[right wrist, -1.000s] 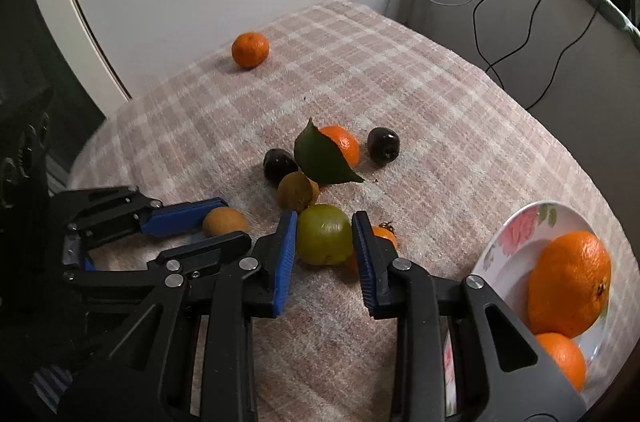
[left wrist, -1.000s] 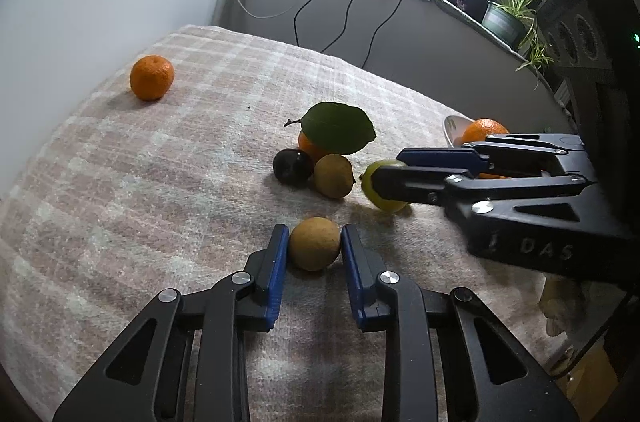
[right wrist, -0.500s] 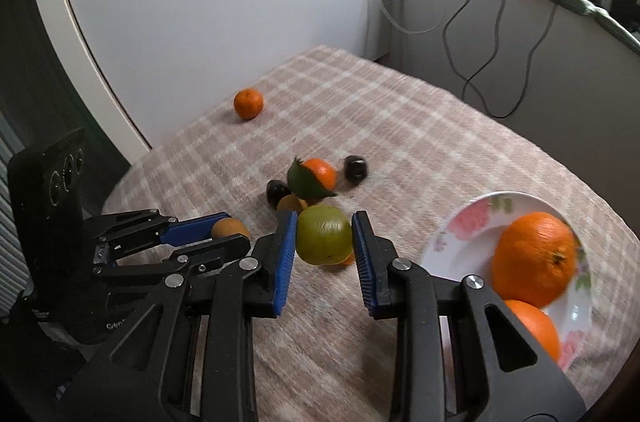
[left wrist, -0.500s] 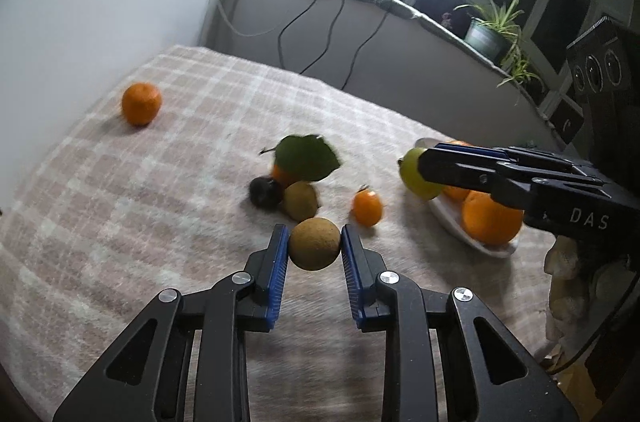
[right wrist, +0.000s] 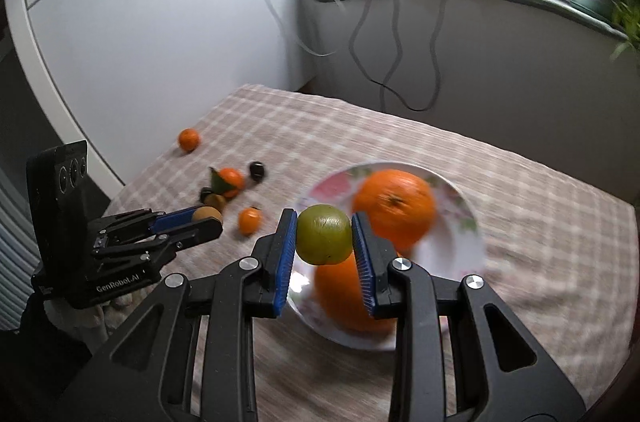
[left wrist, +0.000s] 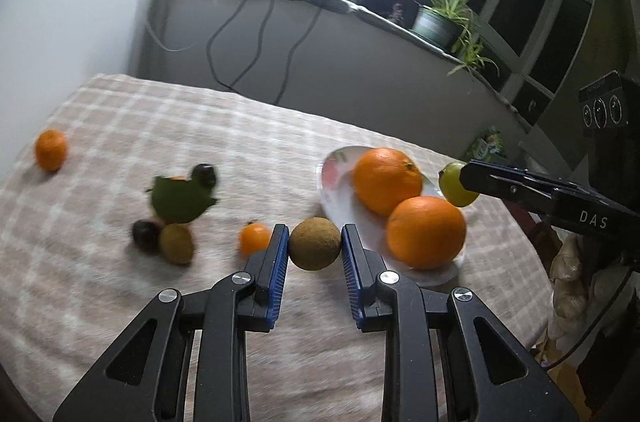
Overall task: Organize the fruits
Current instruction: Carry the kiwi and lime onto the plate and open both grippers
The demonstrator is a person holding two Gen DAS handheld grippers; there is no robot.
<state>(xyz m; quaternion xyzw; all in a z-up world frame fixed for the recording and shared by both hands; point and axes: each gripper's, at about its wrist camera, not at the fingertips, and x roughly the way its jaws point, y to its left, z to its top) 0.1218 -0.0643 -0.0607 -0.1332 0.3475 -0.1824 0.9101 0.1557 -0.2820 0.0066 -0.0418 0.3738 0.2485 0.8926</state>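
Note:
My left gripper (left wrist: pixel 315 249) is shut on a round brown fruit (left wrist: pixel 315 243) and holds it above the checked cloth, just left of the floral plate (left wrist: pixel 333 178). My right gripper (right wrist: pixel 324 240) is shut on a green fruit (right wrist: pixel 324 239) and holds it over the plate (right wrist: pixel 468 234), which carries two large oranges (right wrist: pixel 394 208). In the left wrist view the green fruit (left wrist: pixel 456 184) shows beyond the oranges (left wrist: pixel 426 232). The left gripper with its brown fruit (right wrist: pixel 206 213) shows in the right wrist view.
On the cloth lie a small mandarin (left wrist: pixel 255 238), a kiwi (left wrist: pixel 176 243), two dark plums (left wrist: pixel 145 233), a leafed orange (left wrist: pixel 180 197) and a lone tangerine (left wrist: pixel 50 150) at far left. A wall with cables stands behind the table.
Both grippers have lifted and carried their fruits to the right, toward the plate. The green fruit now hangs over the plate and the brown fruit is beside its left rim.

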